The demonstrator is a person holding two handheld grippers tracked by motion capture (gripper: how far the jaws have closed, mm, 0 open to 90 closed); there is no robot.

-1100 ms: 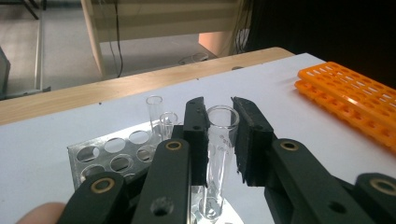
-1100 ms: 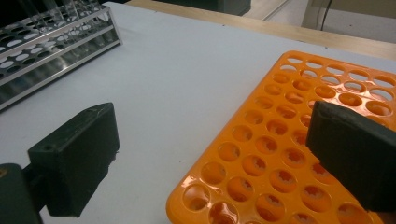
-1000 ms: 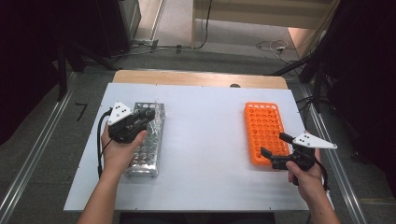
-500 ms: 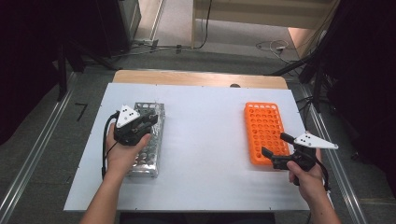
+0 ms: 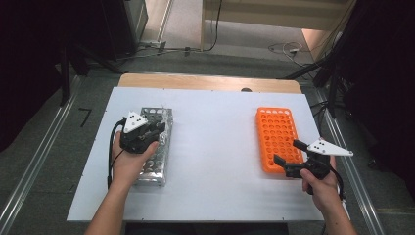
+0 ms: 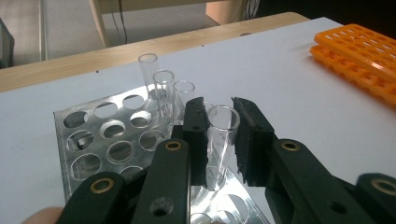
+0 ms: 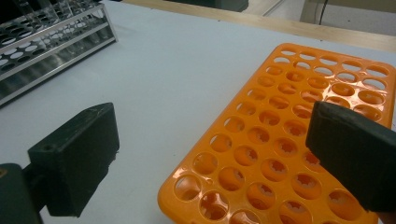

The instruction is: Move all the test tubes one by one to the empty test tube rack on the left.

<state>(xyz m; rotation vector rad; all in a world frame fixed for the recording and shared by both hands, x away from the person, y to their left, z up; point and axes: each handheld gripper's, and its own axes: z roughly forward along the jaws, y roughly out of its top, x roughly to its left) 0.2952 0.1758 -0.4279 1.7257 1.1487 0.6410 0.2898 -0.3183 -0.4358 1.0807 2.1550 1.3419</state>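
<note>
Since a second ago the left gripper (image 6: 219, 135) has been sliding a little along the metal rack (image 5: 155, 161), and now its jaws are clamping a clear glass tube (image 6: 221, 135) just under the rim. The pads are pressing both sides of the tube, which is leaning slightly and is sitting with its foot down in a hole of the rack. Three more glass tubes (image 6: 164, 91) are standing upright in a row just behind it, near the rack's far edge. From the high view, the left gripper (image 5: 149, 133) is hovering over the far half of the rack, with the left hand (image 5: 128, 159) wrapping its body and the cable looping off to the side.

Over on the other side, the right gripper (image 7: 210, 154) is holding its jaws wide apart with nothing between them, poised over the near corner of the orange rack (image 7: 299, 135). Every hole of that rack in sight is standing empty. The high view is showing the right gripper (image 5: 288, 152) at the near end of the orange rack (image 5: 275, 132), the right hand (image 5: 320, 183) gripping it from behind, and it is keeping to the same spot as before. Both racks are lying well apart on the white table (image 5: 215, 147).
</note>
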